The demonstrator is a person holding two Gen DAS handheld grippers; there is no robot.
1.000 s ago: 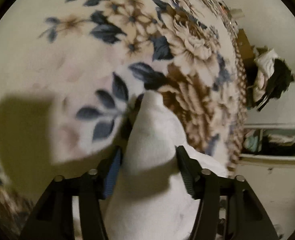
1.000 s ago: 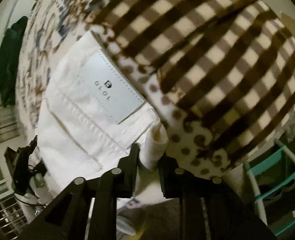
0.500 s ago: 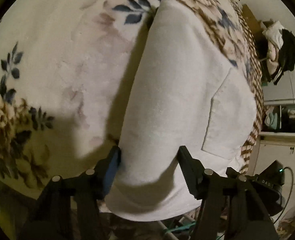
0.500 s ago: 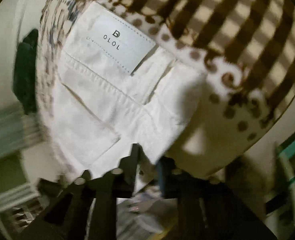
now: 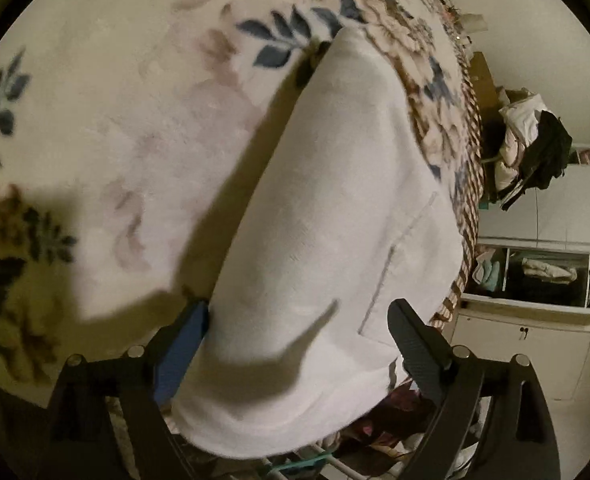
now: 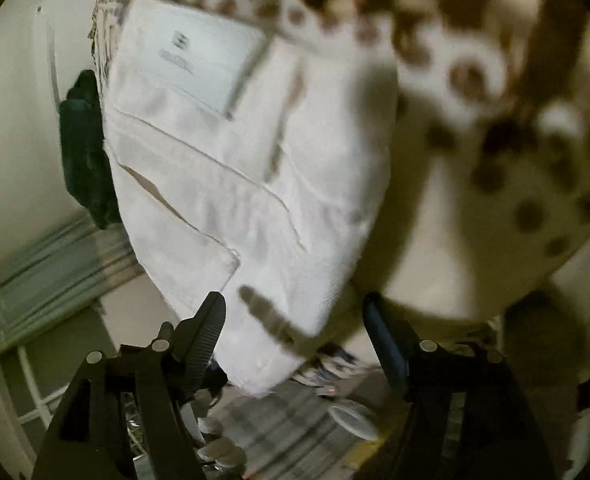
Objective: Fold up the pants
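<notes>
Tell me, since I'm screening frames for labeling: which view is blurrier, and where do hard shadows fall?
Right wrist view: motion-smeared, the label on the pants unreadable. Left wrist view: sharper; pants cast a dark shadow on the floral blanket; a finger shadow crosses the cloth.

- White cotton-like cloth pants (image 5: 335, 216): matt, softly napped weave; smooth pale sewn-on label patch (image 6: 191, 60).
- Floral fleece blanket (image 5: 135, 120): plush, fuzzy, matt.
- Left hand-held gripper (image 5: 299, 332): black matt plastic, ribbed pads (image 5: 409, 336).

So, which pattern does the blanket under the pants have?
The blanket is cream with blue leaves and brown flowers, clearest in the left wrist view, beneath the white pants.
</notes>
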